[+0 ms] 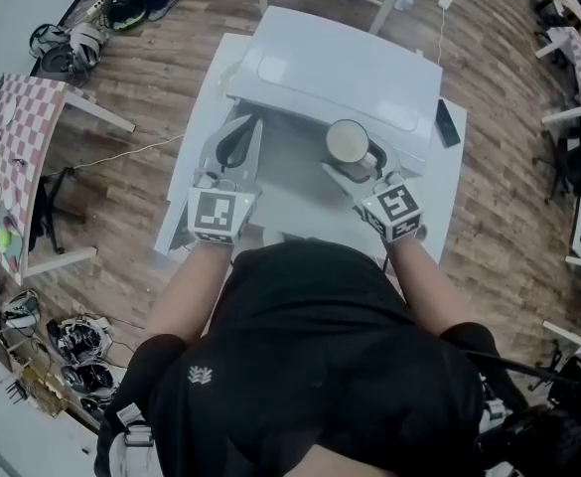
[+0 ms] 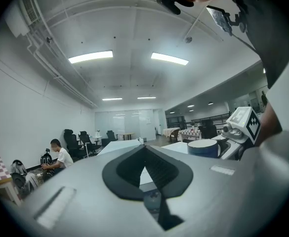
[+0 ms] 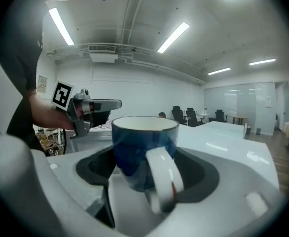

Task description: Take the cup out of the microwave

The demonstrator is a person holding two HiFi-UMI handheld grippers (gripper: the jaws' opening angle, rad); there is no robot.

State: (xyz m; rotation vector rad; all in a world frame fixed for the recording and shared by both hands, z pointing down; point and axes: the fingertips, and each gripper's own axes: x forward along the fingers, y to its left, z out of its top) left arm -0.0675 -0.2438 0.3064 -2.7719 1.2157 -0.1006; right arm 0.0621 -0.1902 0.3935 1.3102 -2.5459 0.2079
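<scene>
In the head view a white microwave (image 1: pixel 340 73) stands on a white table (image 1: pixel 447 202). A cup (image 1: pixel 348 142) with a white inside is held just in front of it. My right gripper (image 1: pixel 362 164) is shut on the cup. The right gripper view shows the cup (image 3: pixel 143 149) as blue, with its white handle (image 3: pixel 161 181) clamped between the jaws of that gripper (image 3: pixel 154 179). My left gripper (image 1: pixel 247 120) hovers to the cup's left, shut with nothing in it. In the left gripper view its tips (image 2: pixel 144 148) meet, and the cup (image 2: pixel 203 148) shows at the right.
A black flat device (image 1: pixel 447 123) lies on the table's right side, beside the microwave. A checkered table (image 1: pixel 17 137) stands at the left, with helmets and gear on the wooden floor around it. A person (image 2: pixel 60 158) sits far off by black chairs.
</scene>
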